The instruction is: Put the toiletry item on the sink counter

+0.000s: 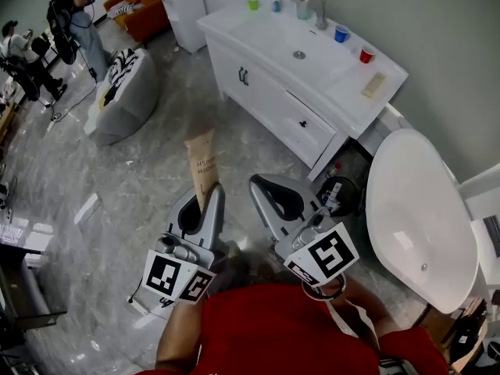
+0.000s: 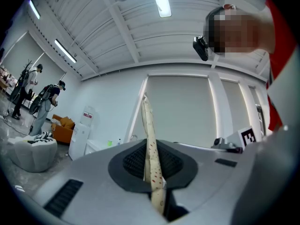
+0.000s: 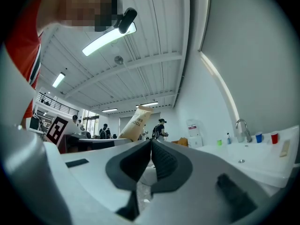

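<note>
A beige toiletry tube sticks up and forward out of my left gripper, whose jaws are shut on the tube's lower end. In the left gripper view the tube runs upright between the dark pads of that gripper. My right gripper hovers beside it, shut with nothing in it; its jaws meet in the right gripper view, where the tube shows at the left. The white sink counter stands ahead, well beyond both grippers.
On the counter are a faucet, blue cup, red cup, green cup, small bottle and a beige bar. A white tub is at right, a grey pouf at left. People stand far left.
</note>
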